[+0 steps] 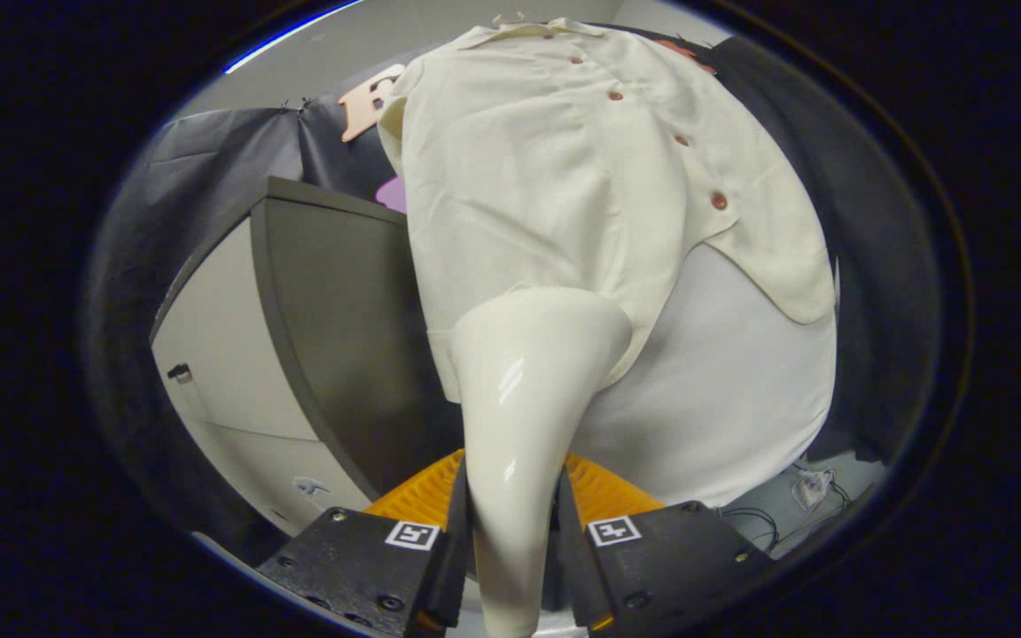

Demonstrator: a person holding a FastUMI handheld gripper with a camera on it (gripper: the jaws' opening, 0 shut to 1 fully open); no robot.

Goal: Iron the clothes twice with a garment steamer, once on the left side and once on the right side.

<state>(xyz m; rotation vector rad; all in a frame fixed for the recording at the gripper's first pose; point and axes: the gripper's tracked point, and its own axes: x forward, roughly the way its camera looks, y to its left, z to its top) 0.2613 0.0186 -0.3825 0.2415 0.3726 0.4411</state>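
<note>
Gripper view: the gripper (510, 532) is clenched on the steamer (524, 416), both fingers pressing its glossy handle from either side. The steamer runs up between the fingers and widens into a flared head just ahead of them. That head lies against the lower front of the shirt (564, 177) — whether it truly touches the cloth or sits just off it is hard to tell from this angle.

The shirt is cream, hanging upright beyond the fingers, its collar at the top and a row of reddish buttons (719, 201) running down the placket to the right of the steamer head. The head sits on the panel left of the buttons, near the hem. Below the shirt's curved hem a pale grey cloth (741, 390) hangs behind it.

To the left of the shirt stands a dark panel (342, 328) with a white cabinet (227, 354) beside it. Low on the right, near the grey cloth, some cables (807, 487) lie on a pale surface.
</note>
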